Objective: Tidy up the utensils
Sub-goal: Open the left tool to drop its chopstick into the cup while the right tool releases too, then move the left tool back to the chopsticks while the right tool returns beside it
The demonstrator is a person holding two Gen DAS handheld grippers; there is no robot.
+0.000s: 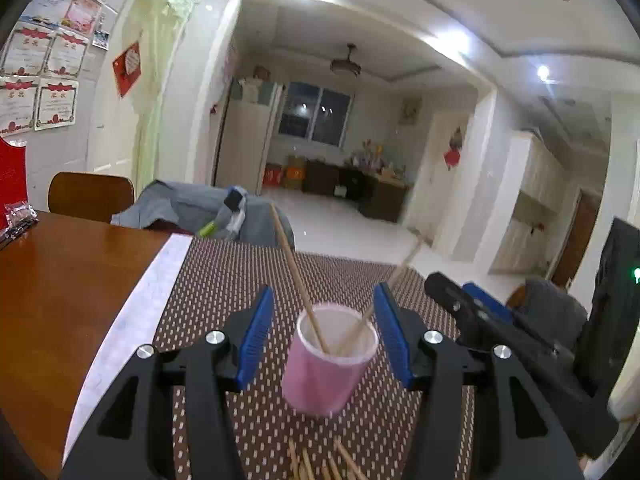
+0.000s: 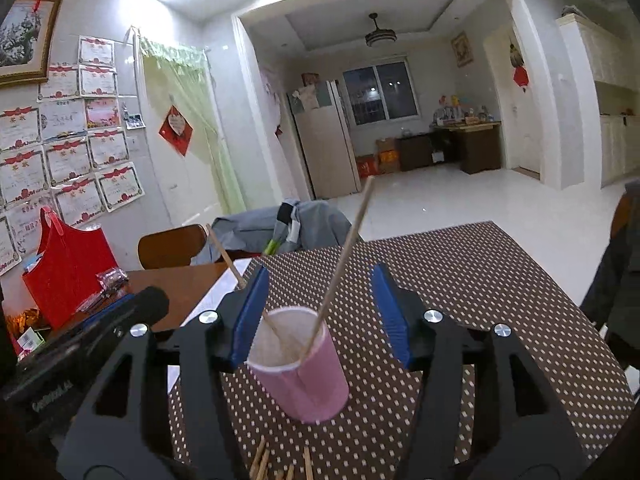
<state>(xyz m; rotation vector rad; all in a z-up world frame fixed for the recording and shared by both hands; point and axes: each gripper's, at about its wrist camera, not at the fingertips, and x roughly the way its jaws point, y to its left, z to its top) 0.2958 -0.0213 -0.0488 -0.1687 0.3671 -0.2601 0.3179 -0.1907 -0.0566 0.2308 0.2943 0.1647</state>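
My left gripper (image 1: 323,338) stands wide, its blue pads (image 1: 256,336) parted on either side of the pink paper cup (image 1: 326,376) with clear space between each pad and the cup wall, so it grips nothing. My right gripper (image 2: 320,320) is equally wide and empty; in its view the cup (image 2: 308,376) sits low between the fingers, closer to the left pad (image 2: 248,320), though I cannot tell whether that pad touches the rim. The cup stands upright on the brown dotted placemat (image 1: 224,280) that covers this end of the wooden table (image 1: 60,280). Two wooden chopsticks are in the cup, tips down and crossing inside: one chopstick (image 1: 298,276) leans away to the left, the other chopstick (image 1: 394,276) leans to the right, its upper part blurred in the left wrist view. From the right wrist view the same pair shows as a long stick (image 2: 346,256) rising near the middle and a second stick (image 2: 232,264) slanting off to the left behind the left pad. More loose chopsticks (image 1: 320,464) lie flat on the placemat just in front of the cup, at the bottom edge of both views, partly cut off. In the left wrist view my right gripper's black body (image 1: 500,340) shows beside the cup on the right. A red bag (image 2: 68,264) stands on the far part of the table, and a grey jacket (image 2: 256,232) hangs over a chair (image 2: 172,244) behind it.
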